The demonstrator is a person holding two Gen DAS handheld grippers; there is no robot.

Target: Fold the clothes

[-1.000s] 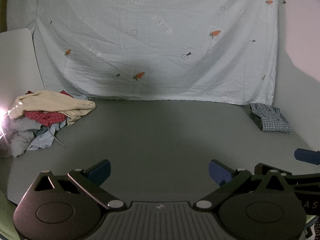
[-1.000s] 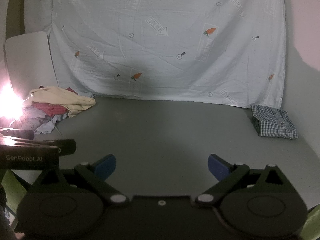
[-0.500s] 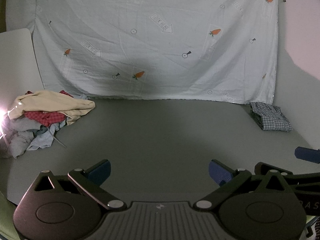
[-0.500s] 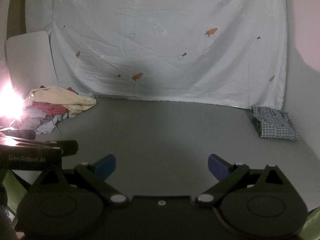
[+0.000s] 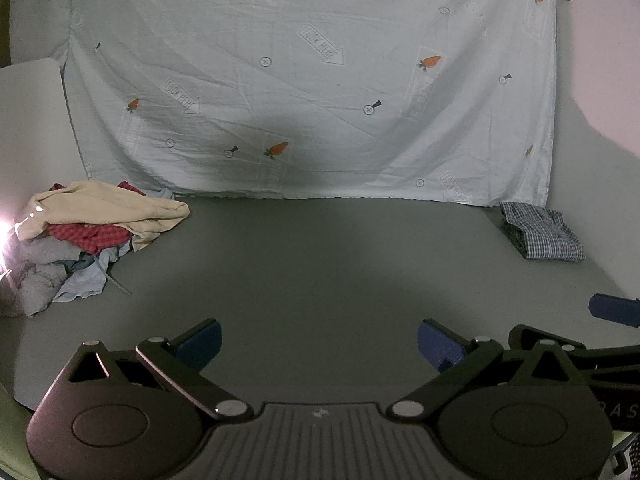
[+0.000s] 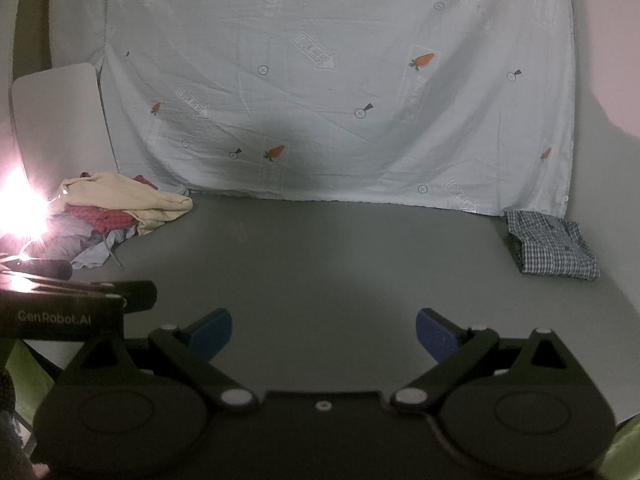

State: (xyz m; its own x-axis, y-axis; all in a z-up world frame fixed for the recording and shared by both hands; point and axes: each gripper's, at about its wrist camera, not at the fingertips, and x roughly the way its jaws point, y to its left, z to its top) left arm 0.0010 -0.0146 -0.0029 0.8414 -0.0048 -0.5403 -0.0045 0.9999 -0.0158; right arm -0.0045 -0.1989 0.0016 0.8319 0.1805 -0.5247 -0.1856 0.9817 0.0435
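A heap of unfolded clothes (image 5: pixel 92 232) lies at the far left of the grey table (image 5: pixel 320 264): a cream garment on top, a red checked one and pale blue ones under it. The same heap (image 6: pixel 120 216) shows in the right wrist view. A folded blue-checked shirt (image 5: pixel 540 232) rests at the far right by the wall, also seen as the checked shirt (image 6: pixel 552 244). My left gripper (image 5: pixel 318 346) is open and holds nothing, low over the near table. My right gripper (image 6: pixel 324 334) is open and holds nothing, beside the left one.
A pale sheet (image 5: pixel 312 80) printed with carrots and arrows hangs behind the table. A white board (image 6: pixel 60 120) leans at the back left. A bright lamp (image 6: pixel 16 204) glares at the left edge. Green surface (image 6: pixel 624 448) shows past the table's near edge.
Both grippers have barely shifted; the view drifted slightly. The clothes have not moved.
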